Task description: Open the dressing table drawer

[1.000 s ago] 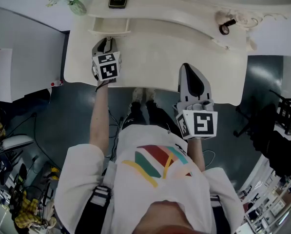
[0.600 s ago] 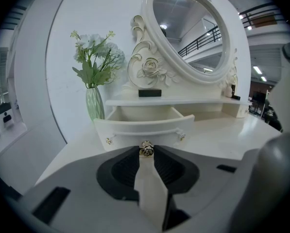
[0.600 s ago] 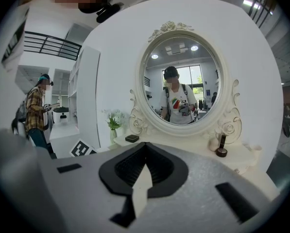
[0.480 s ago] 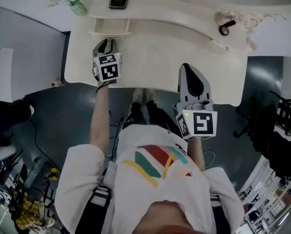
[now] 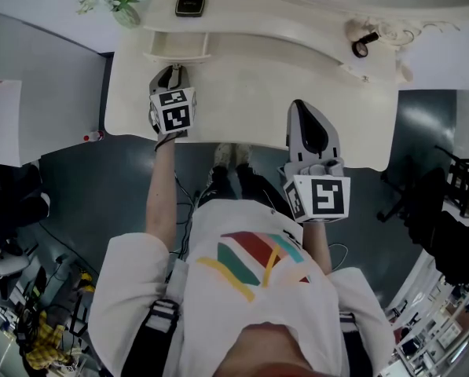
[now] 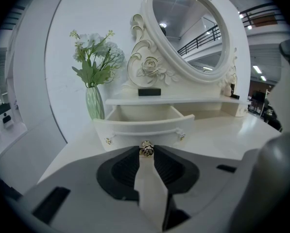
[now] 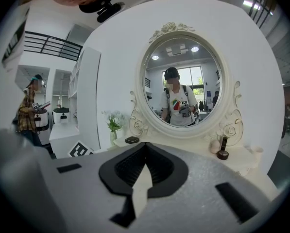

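- The drawer [image 6: 140, 127] already stands out from under the mirror's shelf [image 6: 169, 100]. We can see down into its bare inside, so we judge the task largely done.
- The left gripper [image 6: 146, 154] is clamped on the drawer's small gold knob [image 6: 146, 148], which sits right at its tips.
- What may be left is a last bit of pull, then letting go. We cannot tell how much travel the drawer has.
- From the head view the drawer [image 5: 177, 44] juts over the table [image 5: 250, 85], with the left gripper [image 5: 171, 73] just in front of it.
- There is bare table between that gripper and the table's front edge, so we judge there is room to draw straight back toward the person.
- The flower vase [image 5: 124, 10] stands near the drawer's left corner, so we would avoid swinging that way.
- The right gripper [image 5: 303, 116] hovers at the table's front edge, well apart, with its jaws together on nothing.
- A dark bottle [image 5: 365, 44] sits far right, clear of the path.
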